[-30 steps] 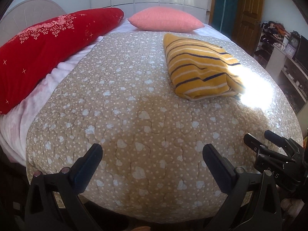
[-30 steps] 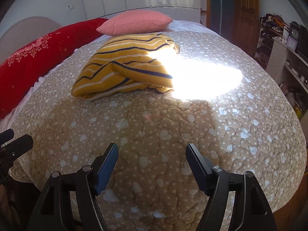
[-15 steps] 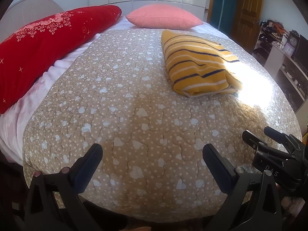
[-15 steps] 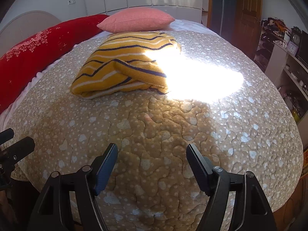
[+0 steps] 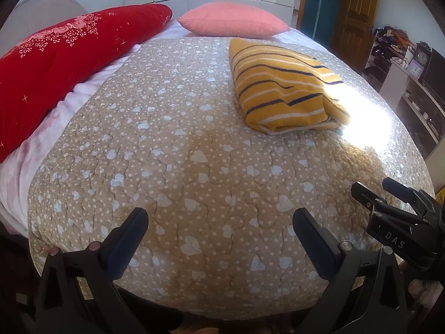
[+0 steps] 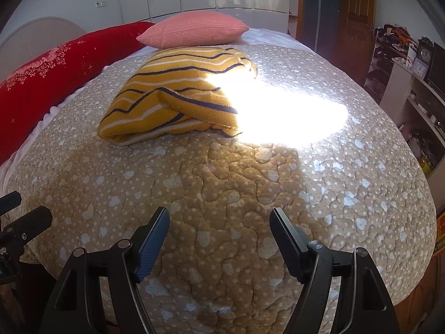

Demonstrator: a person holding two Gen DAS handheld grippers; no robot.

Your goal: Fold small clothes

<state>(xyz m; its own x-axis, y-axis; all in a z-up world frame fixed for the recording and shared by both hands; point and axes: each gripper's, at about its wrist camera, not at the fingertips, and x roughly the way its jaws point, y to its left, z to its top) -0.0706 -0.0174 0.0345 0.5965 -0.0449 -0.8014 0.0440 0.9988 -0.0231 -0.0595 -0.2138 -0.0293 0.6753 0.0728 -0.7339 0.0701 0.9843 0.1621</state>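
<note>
Nearest you, your left gripper [image 5: 219, 231] and your right gripper [image 6: 219, 229] both hang with jaws spread wide and nothing between them, low over the near edge of the quilt [image 5: 194, 167]; neither touches the cloth. The garment — a yellow striped sweater [image 6: 172, 97] — lies well ahead of both, already doubled into a thick bundle, its folded edge facing you and one flap (a sleeve, by the look of it) lapped loosely across the top. If you judge the fold finished, leave it; if not, come in low from the near edge, pinch only the loose flap and lay it flat rather than dragging the whole bundle — the padded quilt will ruck under a hard pull. A bright patch of sunlight [image 6: 278, 111] washes out the sweater's right side, so check that corner before closing on it. Beyond lie a pink pillow [image 6: 194, 29] and a red cushion [image 5: 69, 64]; farther still, white wardrobes, a wooden door [image 6: 353, 14] and cluttered shelves with a clock [image 6: 424, 54].
</note>
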